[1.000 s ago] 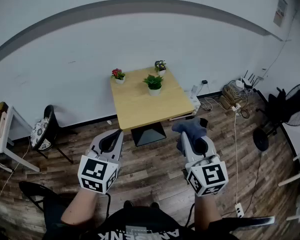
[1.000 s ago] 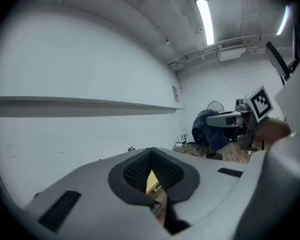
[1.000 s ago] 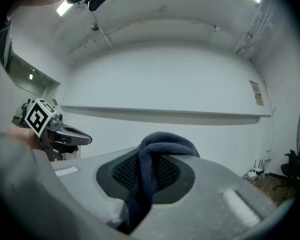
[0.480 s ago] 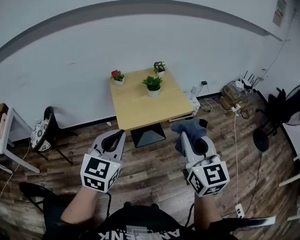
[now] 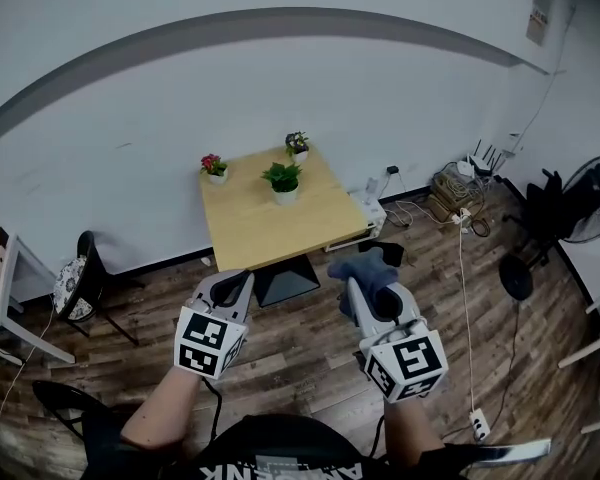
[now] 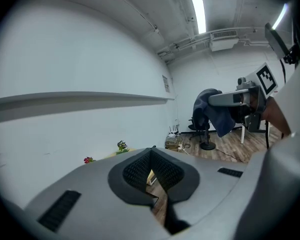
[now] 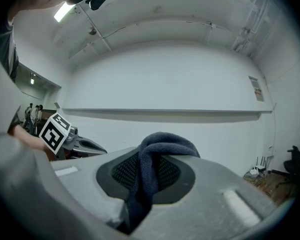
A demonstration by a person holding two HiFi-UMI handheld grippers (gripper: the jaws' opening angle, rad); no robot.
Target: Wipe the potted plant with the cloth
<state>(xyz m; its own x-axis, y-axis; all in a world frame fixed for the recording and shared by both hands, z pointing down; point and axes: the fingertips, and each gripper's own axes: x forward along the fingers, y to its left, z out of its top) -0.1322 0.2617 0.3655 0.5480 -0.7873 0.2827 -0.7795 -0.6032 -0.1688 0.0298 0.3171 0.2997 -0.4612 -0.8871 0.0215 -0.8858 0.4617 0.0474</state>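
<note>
**Head view: cloth held by one fold, plants well out of reach**

Head view shows the right gripper [image 5: 364, 278] pinching a dark blue terry cloth [image 5: 366, 265]. Its own view confirms that the jaws clamp a single bunched fold, with the rest draped over the tips. The left gripper [image 5: 233, 286] is empty, its jaws pressed together. Both hang over the plank floor, well apart from the square light-wood table [image 5: 270, 233] at 12 o'clock.

Three small pots stand on that table. A green leafy plant in a white pot [image 5: 282, 181] sits toward the far half. A red-flowered plant in a white pot [image 5: 213, 165] is at its 10 o'clock, and a darker sprig in a white pot [image 5: 297, 145] is at its 1 o'clock, by the far edge.

What could go wrong, as I judge it:

- **Tipping:** the pots look small and light, so a sideways sweep could topple one or shove the darker sprig off the far edge.
- **No bracing:** with its jaws together, the left gripper cannot steady a pot.
- **Lost cloth:** leaves dragging on that single fold could pull the cloth free.
- **Hidden tips:** the drape covers the jaw ends, so hard plastic might strike stems.
- **Wrong plant:** the task names one plant, and I cannot tell which is meant.
- **Footing:** a white power strip on its cable [image 5: 478, 425] lies at the right gripper's 4 o'clock and could catch a foot.
</note>
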